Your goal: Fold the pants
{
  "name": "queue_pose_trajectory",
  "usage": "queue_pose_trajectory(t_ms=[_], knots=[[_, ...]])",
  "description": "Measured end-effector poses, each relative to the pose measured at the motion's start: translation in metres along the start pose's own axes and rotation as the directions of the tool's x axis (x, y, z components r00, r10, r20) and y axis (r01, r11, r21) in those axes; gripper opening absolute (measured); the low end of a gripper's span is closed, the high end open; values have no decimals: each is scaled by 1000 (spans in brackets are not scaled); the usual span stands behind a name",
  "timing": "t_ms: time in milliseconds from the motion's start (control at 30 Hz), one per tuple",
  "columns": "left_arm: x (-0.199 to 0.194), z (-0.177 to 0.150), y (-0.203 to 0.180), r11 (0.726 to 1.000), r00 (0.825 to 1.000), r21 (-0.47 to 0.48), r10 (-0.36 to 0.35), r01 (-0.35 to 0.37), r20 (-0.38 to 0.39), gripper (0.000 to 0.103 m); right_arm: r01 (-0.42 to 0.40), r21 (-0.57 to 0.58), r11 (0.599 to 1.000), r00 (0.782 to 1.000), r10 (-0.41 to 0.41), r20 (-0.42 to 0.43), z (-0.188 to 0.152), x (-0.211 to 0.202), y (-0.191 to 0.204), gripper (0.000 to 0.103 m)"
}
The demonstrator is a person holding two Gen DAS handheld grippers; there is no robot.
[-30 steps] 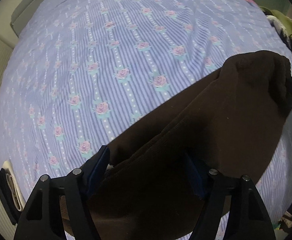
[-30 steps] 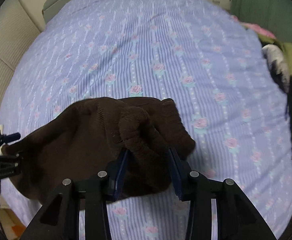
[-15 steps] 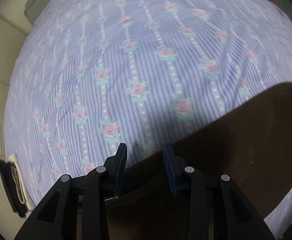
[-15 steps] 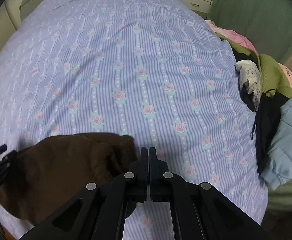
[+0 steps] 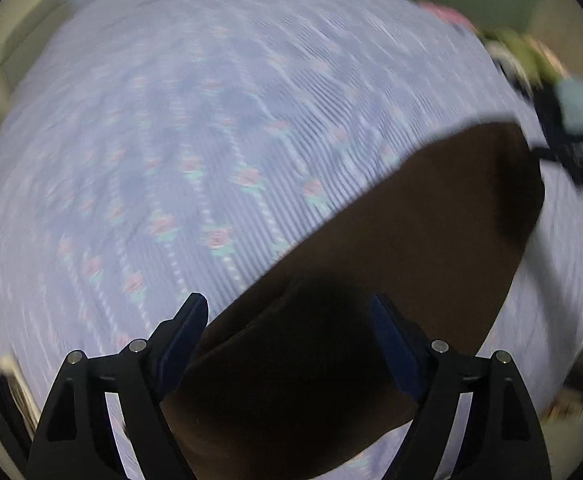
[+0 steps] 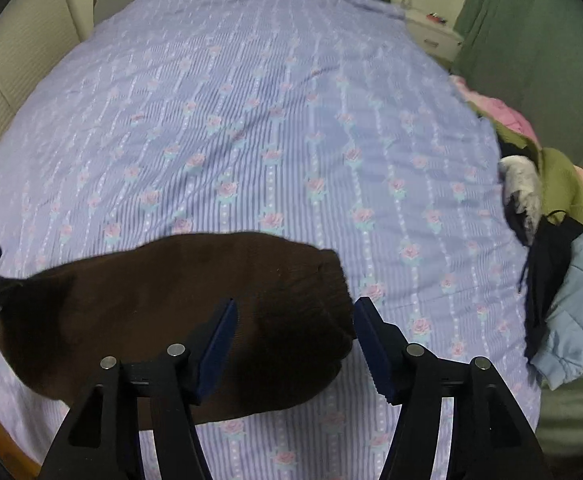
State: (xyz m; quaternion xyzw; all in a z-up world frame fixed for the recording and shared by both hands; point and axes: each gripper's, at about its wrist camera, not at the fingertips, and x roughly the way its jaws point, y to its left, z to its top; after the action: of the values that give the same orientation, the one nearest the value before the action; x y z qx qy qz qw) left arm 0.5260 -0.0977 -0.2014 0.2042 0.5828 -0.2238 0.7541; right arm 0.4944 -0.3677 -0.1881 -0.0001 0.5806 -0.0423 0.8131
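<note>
The dark brown pants [image 6: 171, 300] lie folded in a compact bundle on the blue striped, rose-patterned bedspread [image 6: 271, 120], near the bed's front edge. My right gripper [image 6: 295, 344] is open above the bundle's right end, its jaws apart and holding nothing. In the blurred left wrist view the pants [image 5: 391, 280] stretch from between the jaws to the upper right. My left gripper [image 5: 291, 340] is open above their near end, and the other gripper shows dark at the right edge [image 5: 575, 160].
A heap of other clothes, pink, green, black and light blue [image 6: 563, 264], lies along the bed's right edge. A green curtain [image 6: 531, 40] and a white nightstand [image 6: 431, 32] stand at the back right. A padded cream wall runs along the left.
Both grippers have opened wide: the right was fully shut half a second ago, the left narrow. The pants now lie flat on the bed, released. The left view is swinging.
</note>
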Motion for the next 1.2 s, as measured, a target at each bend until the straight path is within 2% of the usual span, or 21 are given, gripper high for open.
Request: queue_pose_trajectory(t_ms=[67,133,167,200,267,300,333,367,467,533,633,700,733,800,833,867,900,933,1033,1067,1200], knots=[[22,6,-4,998,998,66,11,-7,-61,79,21,-13,1000,999,-21,-31,-1,14,2,61],[45,8,1,997,991,79,18,-8,-131,63,43,-4,999,998,-43,-50,-2,26,-2,61],[53,6,4,998,987,64,5,5,-159,50,57,16,998,996,-56,-63,-2,33,-5,61],[62,6,7,999,981,32,-31,38,-191,32,51,31,998,997,-49,-68,-3,38,-8,61],[69,5,8,997,973,-24,-80,76,-218,21,22,67,998,996,-16,-92,-4,50,-14,60],[66,6,7,997,975,-27,-75,71,-208,19,-4,71,997,996,11,-91,-5,53,-15,50],[62,7,7,998,979,-29,-65,61,-194,18,4,65,998,996,1,-85,-5,53,-16,39],[56,8,8,998,982,-43,-61,55,-179,18,44,61,997,996,-40,-74,-5,51,-18,38],[50,13,11,997,989,-65,-49,40,-142,19,54,99,994,998,-50,-42,-6,41,-26,33],[59,18,14,997,987,-71,-30,19,-160,19,69,104,992,997,-65,-49,-3,44,-25,33],[71,21,20,991,981,-133,-40,15,-188,22,94,97,991,993,-87,-73,5,55,-21,34],[72,18,19,991,982,-130,-3,-22,-188,35,118,86,989,988,-108,-106,6,61,-20,37],[70,16,20,990,984,-134,14,-38,-178,38,131,86,988,987,-121,-109,5,60,-21,44],[56,14,19,987,989,-141,63,-83,-137,55,169,78,983,984,-164,-64,0,44,-18,55],[39,11,16,983,991,-146,102,-113,-82,59,204,65,977,979,-202,-34,-3,31,-14,60],[29,10,16,981,992,-152,116,-122,-49,69,241,50,969,970,-242,4,-6,16,-7,63],[15,5,15,978,992,-163,128,-128,-5,77,262,38,964,964,-264,35,-8,4,0,71],[-2,-1,16,978,992,-177,121,-112,43,77,283,17,959,956,-283,78,-11,-12,11,75],[-38,-28,33,973,987,-220,101,-72,121,77,248,-38,968,960,-241,142,-16,-40,37,75],[-42,-28,36,971,986,-231,101,-69,131,77,231,-46,972,963,-222,150,-16,-46,44,75],[-62,-78,84,949,981,-300,141,-95,135,77,102,-86,991,983,-88,159,-23,-60,91,75]])
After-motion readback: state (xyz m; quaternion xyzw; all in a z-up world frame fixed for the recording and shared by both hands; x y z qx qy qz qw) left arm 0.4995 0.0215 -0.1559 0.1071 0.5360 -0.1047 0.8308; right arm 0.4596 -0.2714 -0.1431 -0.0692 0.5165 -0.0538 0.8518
